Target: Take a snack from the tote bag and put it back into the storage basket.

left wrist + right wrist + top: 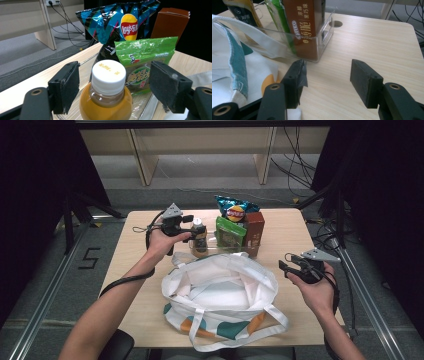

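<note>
A bottle of orange-brown drink with a white cap (199, 237) (107, 95) stands upright at the left end of a clear plastic bin (325, 32). My left gripper (192, 226) (116, 82) is open, with a jaw on each side of the cap and a gap at both pads. Behind the bottle are a blue chips bag (235, 210) (117, 22), a green snack packet (230, 232) (142, 62) and a brown box (255, 230) (304, 25). My right gripper (287, 264) (328, 80) hovers open over bare table at the right, with nothing between its jaws.
A white tote bag (220, 295) (227, 65) with teal and orange patches lies open-mouthed at the table's (285, 230) front middle, its handles spread. Its rim lies against the bin's front. Dark stands and cables flank the table.
</note>
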The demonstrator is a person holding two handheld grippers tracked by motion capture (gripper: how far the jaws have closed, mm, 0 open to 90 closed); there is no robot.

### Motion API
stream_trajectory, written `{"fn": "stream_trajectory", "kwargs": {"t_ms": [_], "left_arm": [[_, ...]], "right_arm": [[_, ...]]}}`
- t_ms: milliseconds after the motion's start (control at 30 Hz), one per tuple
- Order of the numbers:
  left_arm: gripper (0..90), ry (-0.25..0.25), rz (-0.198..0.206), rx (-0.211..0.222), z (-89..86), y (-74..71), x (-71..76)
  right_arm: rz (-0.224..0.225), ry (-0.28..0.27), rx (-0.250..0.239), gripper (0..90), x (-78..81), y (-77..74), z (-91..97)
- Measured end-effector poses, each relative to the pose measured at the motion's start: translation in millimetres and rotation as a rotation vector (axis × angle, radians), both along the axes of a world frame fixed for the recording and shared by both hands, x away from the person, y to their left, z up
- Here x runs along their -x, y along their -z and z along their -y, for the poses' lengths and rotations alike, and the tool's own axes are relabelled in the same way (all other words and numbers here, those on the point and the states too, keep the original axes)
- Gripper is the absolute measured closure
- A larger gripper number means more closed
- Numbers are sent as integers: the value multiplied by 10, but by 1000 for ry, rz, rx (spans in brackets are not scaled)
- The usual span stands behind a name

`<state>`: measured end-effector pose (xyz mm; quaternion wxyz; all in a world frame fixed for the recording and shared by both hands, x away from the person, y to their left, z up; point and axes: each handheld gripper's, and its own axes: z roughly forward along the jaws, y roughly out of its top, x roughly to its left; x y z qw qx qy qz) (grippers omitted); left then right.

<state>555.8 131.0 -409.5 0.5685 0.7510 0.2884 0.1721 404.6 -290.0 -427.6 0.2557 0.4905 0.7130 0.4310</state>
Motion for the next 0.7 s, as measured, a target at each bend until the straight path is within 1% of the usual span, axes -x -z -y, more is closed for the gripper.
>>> {"fn": "stream_trajectory", "kwargs": {"t_ms": [67,233,267,300,333,367,433,467,500,600,700], "left_arm": [[238,0,3,3,-1,-13,20],[238,-1,12,-7,-6,-44,79],[237,-1,12,-15,-3,-52,104],[232,-1,12,-15,-3,-52,104],[229,-2,13,-13,-3,-63,131],[228,-4,15,-17,-6,-68,144],[227,-4,16,-14,-8,-70,156],[227,-4,18,-16,-12,-72,164],[227,-3,20,-7,-20,-70,184],[228,-2,20,-3,-36,-74,226],[228,0,24,-1,-45,-83,258]], "right_arm": [[2,-7,2,461,-3,4,2],[3,-7,0,461,-1,2,1],[-11,-5,-9,461,6,-4,-5],[-11,-5,-9,461,6,-4,-5],[-29,18,-21,461,28,-13,-22],[-19,17,-19,461,23,-9,-21],[-19,17,-19,461,23,-8,-20],[-29,15,-15,461,29,-15,-17],[-28,14,-15,461,29,-14,-18],[-18,12,-28,461,25,-9,-20],[-19,12,-28,461,25,-9,-19]]}}
